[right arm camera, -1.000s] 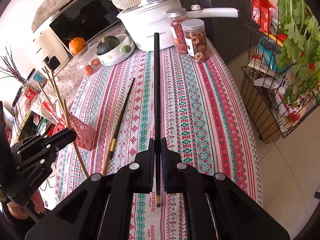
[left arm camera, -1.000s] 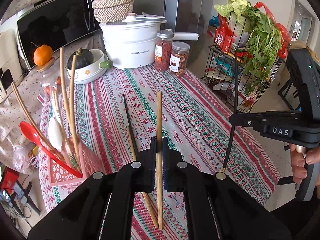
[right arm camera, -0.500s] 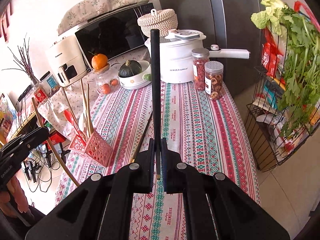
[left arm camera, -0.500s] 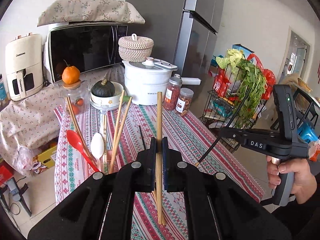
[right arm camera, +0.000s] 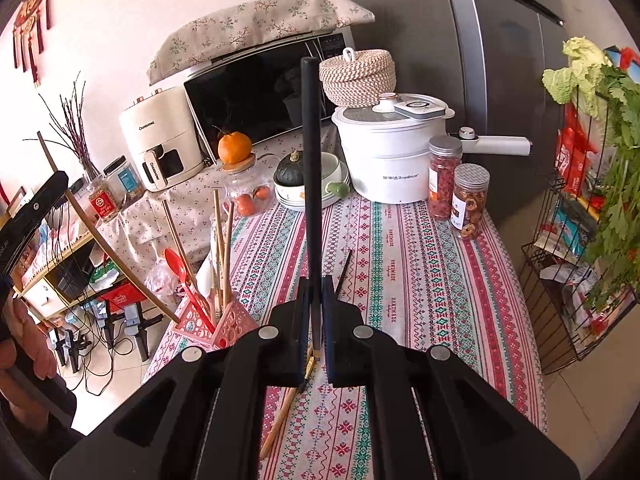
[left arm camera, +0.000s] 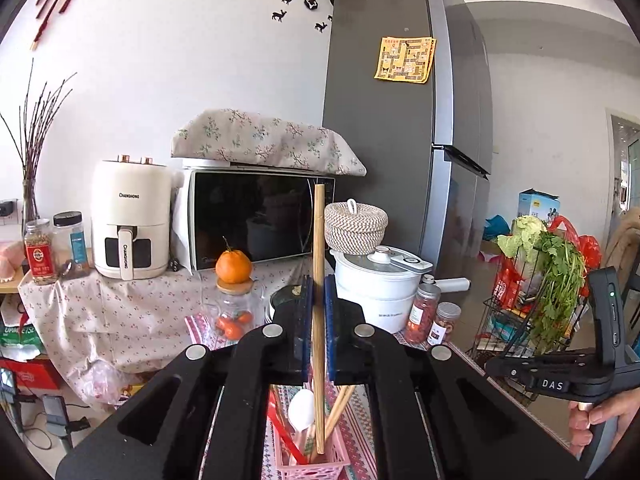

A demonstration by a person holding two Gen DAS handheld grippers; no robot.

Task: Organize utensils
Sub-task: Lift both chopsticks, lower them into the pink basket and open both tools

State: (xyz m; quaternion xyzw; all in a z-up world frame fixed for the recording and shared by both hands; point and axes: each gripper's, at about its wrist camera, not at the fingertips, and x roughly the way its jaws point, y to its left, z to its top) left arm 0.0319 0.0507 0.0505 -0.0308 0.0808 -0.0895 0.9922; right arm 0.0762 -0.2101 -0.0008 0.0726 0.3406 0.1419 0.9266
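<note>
The left claw (left arm camera: pixel 318 312) hides most of the pink basket (left arm camera: pixel 308 468) below it and is clamped on a wooden chopstick (left arm camera: pixel 319 248) standing upright above it. The right claw (right arm camera: pixel 316 312), tilted down over the surface (right arm camera: pixel 420 280), is clamped on a black chopstick (right arm camera: pixel 311 160); two chopsticks (right arm camera: pixel 280 420) lie partly hidden beneath.

The air fryer (left arm camera: pixel 130 220) reads "CHANGHONG" on body and handle. The right gripper (left arm camera: pixel 554 372) bears "DAS". The white pot (right arm camera: pixel 394 156) reads "Royalstar". The tablecloth (right arm camera: pixel 420 272) repeats "HANDMADE".

Pink basket (right arm camera: pixel 224 326), black chopstick (right arm camera: pixel 311 184)
</note>
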